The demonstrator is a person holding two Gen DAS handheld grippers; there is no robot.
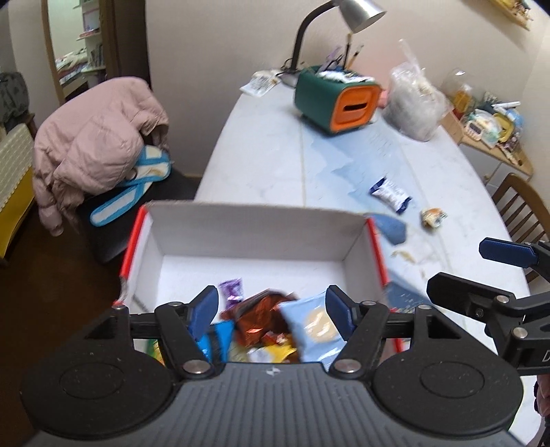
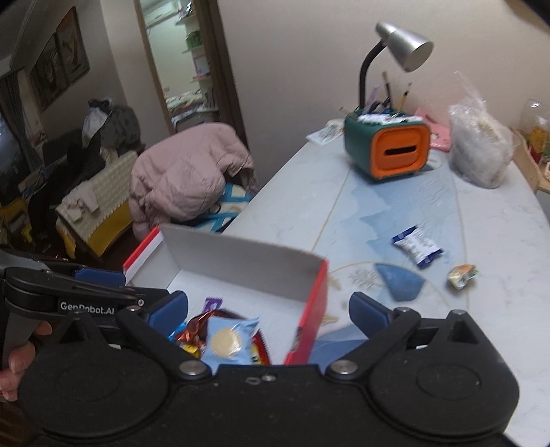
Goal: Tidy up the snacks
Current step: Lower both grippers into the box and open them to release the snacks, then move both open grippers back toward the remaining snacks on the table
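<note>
From where I look, the pale marbled surface runs away toward twelve o'clock. At about one o'clock stands a green desk organizer with an orange front, pens poking from its top. Behind it a silver gooseneck lamp leans over. Just to its right, near two o'clock, slumps a clear plastic bag (contents too blurred to name). At ten o'clock a pink puffer jacket is draped over a chair.

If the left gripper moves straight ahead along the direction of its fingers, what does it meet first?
Probably the snack packets piled in the red-sided box: the open left gripper points down at them, most likely the orange-brown wrapper. Depth is unclear.
</note>
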